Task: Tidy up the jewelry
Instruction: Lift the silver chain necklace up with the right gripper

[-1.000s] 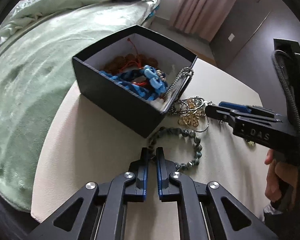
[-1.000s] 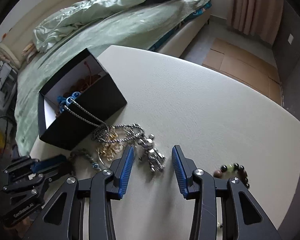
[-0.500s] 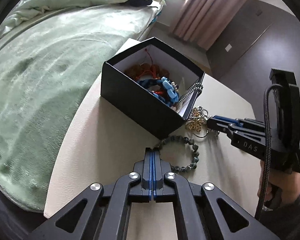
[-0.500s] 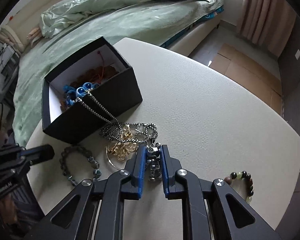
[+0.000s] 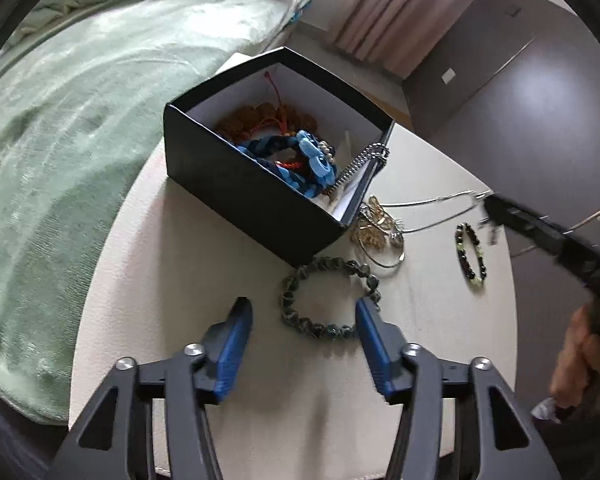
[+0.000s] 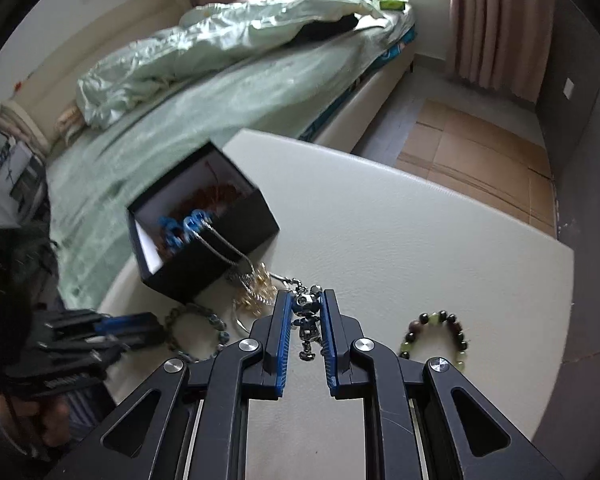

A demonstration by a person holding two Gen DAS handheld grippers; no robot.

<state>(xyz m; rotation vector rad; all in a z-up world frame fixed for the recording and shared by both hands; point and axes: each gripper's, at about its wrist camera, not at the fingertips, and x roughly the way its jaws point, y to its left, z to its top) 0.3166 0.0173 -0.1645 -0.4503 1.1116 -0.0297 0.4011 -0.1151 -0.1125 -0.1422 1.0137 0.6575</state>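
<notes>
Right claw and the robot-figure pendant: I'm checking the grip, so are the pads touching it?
Touching. The right wrist view shows the right claw closed on the silver robot-figure pendant, both blue pads pressed against its sides, its legs dangling below.

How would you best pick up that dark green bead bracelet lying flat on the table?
Pinch the bead bracelet across one stretch of its ring, best the near arc, coming down from above. It lies flat and open, so one of the jaws can drop inside the loop. The box crowds its far side.
</notes>
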